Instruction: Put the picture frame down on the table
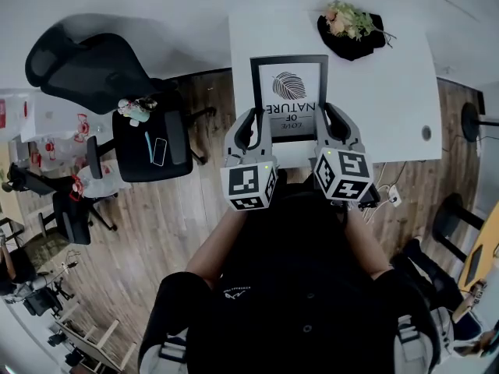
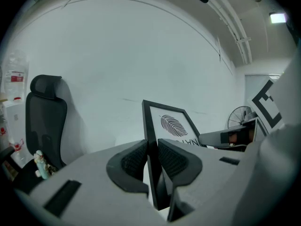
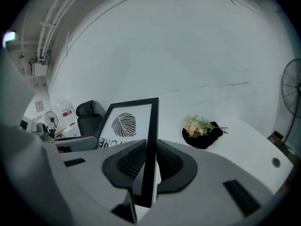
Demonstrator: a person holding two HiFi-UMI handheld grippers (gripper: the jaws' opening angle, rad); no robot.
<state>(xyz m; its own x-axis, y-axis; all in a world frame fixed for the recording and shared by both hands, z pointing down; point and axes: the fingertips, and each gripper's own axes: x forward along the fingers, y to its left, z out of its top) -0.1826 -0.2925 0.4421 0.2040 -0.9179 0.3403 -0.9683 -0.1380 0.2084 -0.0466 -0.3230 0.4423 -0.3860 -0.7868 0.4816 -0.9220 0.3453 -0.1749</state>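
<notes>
Left gripper [image 1: 253, 127] and right gripper [image 1: 335, 123], each held in one of the person's hands, are both closed down to the thickness of a black picture frame [image 1: 289, 92], one on either side edge. From the left gripper view, the ribbed dark pads of the left gripper [image 2: 151, 147] press against the frame's [image 2: 171, 124] black moulding from both sides, with the frame rising out from between them. From the right gripper view, the right gripper [image 3: 149, 154] pinches the opposite edge of the frame [image 3: 127, 124] in the same way. The frame carries a white print of a dark leaf above the words "LOVE OF NATURE", which read upside down from the head view. It sits over the near edge of the white table [image 1: 390, 92], between the two grippers; whether its lower edge touches the tabletop cannot be told. Farther back on the table, well apart from the frame, lies a black dish of flowers and greenery [image 1: 351, 26], also visible to the right of the frame in the right gripper view [image 3: 202, 131]. To the person's left, a black office chair [image 1: 93, 68] stands by the wall and a second dark seat [image 1: 152, 150] holds a phone, both on a wooden floor [image 1: 164, 224].
</notes>
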